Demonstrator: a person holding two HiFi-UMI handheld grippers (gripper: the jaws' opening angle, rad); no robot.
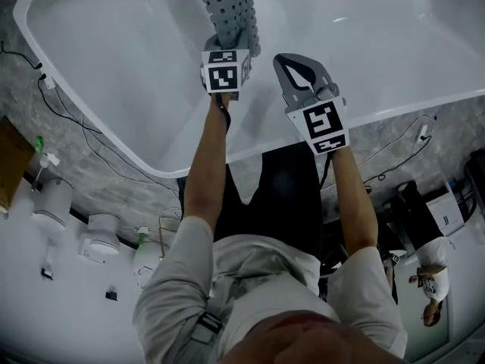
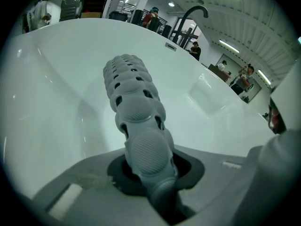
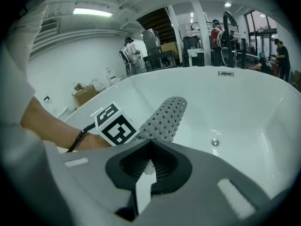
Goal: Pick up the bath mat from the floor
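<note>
Bath mat (image 2: 136, 112), left gripper (image 1: 229, 42) clamping, arms (image 1: 203, 180) seemingly outstretched

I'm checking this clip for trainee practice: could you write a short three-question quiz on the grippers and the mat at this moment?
1. Multiple choice: which gripper holds the grey bath mat?
A. left gripper
B. right gripper
C. both
2. True or false: the right gripper's jaws are clamped on the mat's other end.
3. Short answer: which white fixture lies under the mat?

Key
1. A: its jaws are closed on one end of the mat.
2. False: its jaws are together with nothing between them.
3. The bathtub.
</note>
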